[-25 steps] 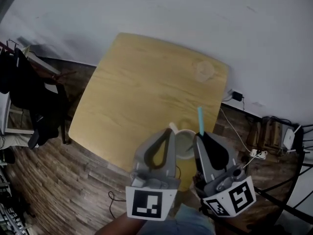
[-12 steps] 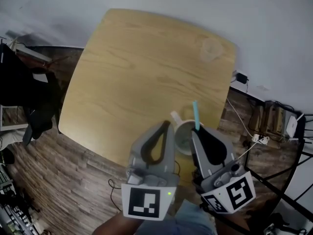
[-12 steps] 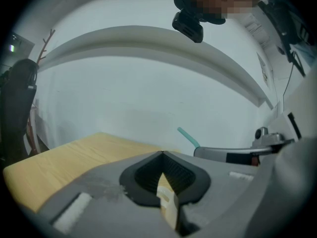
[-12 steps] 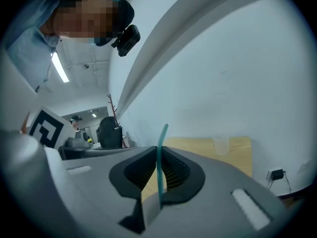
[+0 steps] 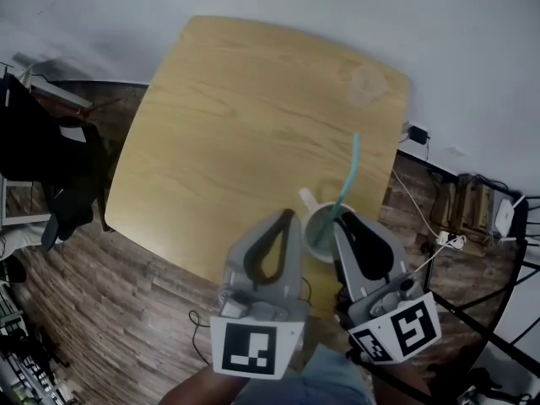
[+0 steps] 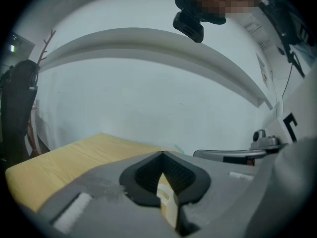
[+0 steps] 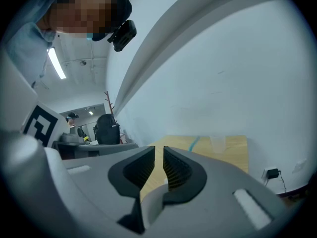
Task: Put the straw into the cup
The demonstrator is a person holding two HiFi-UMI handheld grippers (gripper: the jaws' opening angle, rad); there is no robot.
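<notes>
The white cup (image 5: 319, 234) stands near the 5 o'clock edge of the wooden table (image 5: 236, 116), and the teal straw (image 5: 348, 180) stands in it, its lower end inside and its top leaning toward 1 o'clock. The right gripper (image 5: 341, 219) sits at the cup's 4 o'clock, jaws a narrow slit apart with nothing between them. The left gripper (image 5: 291, 215), at the cup's 8 o'clock, has its tips pressed together. A clear plastic cup (image 5: 366, 83) stands at the table's 1 o'clock corner

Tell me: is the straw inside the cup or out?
In. The straw leans with its lower end inside the cup, top poking above the rim.
</notes>
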